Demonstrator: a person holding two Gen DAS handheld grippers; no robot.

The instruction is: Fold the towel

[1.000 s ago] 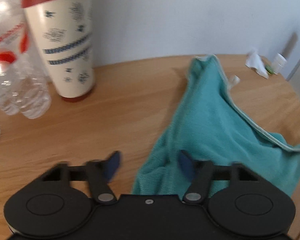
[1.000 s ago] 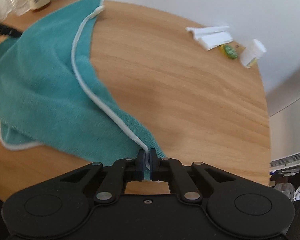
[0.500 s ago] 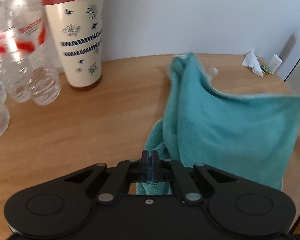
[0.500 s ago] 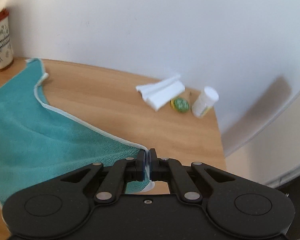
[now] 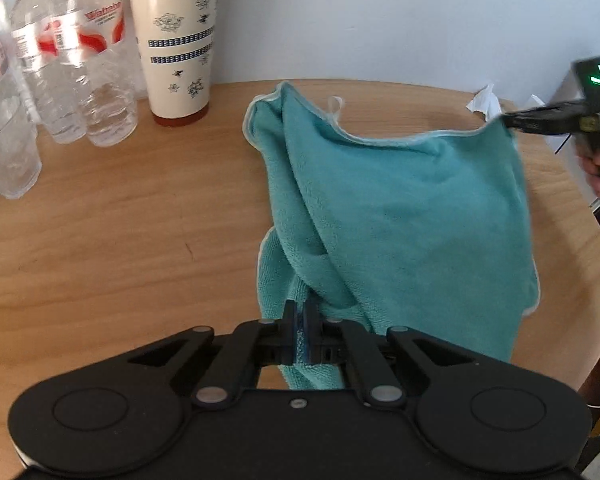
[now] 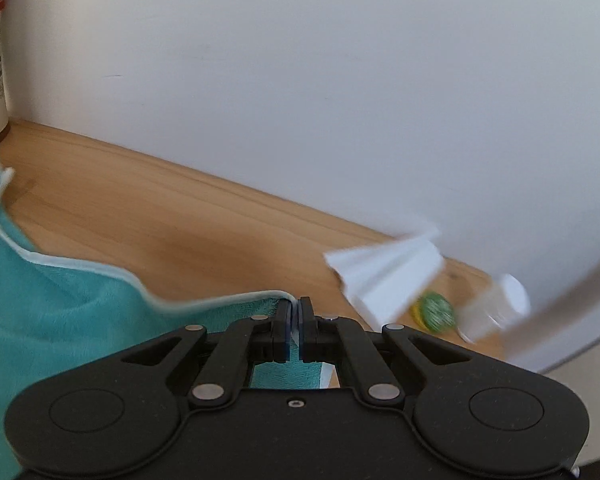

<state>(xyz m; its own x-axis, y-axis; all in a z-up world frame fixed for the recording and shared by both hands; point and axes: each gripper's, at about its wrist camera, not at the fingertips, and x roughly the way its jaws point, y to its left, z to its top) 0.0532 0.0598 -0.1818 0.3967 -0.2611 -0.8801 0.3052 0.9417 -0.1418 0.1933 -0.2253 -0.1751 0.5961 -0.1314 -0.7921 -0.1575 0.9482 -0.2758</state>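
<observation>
Teal terry cloth is hanging in the air over a round wooden table (image 5: 100,248) as a person is working two handheld grippers on the towel (image 5: 400,216), its far corner lying crumpled on the wood near the white wall (image 6: 300,80). At the near end, the left gripper (image 5: 300,328) is pinching a bunched fold of the cloth between closed jaws, while the right gripper (image 6: 296,320) is clamping the white-piped hem at the opposite corner, lifted above the tabletop. Between the two grips the fabric is sagging and twisting, and that twist looks like the chief risk: laid down as it is, the fold would likely be coming out crooked, with one layer rolled under. A thin pinch on the hem could also be slipping if the corners are pulled taut. At the back left, a patterned tumbler (image 5: 176,40) with a red lid and base is standing beside clear water bottles (image 5: 68,76), near enough that a swinging towel edge might be tipping the light bottles. Toward the right rim, folded white paper (image 6: 388,276), a small white container (image 6: 492,312) and a blurred green-and-yellow object (image 6: 434,312) are lying well apart from the cloth.
</observation>
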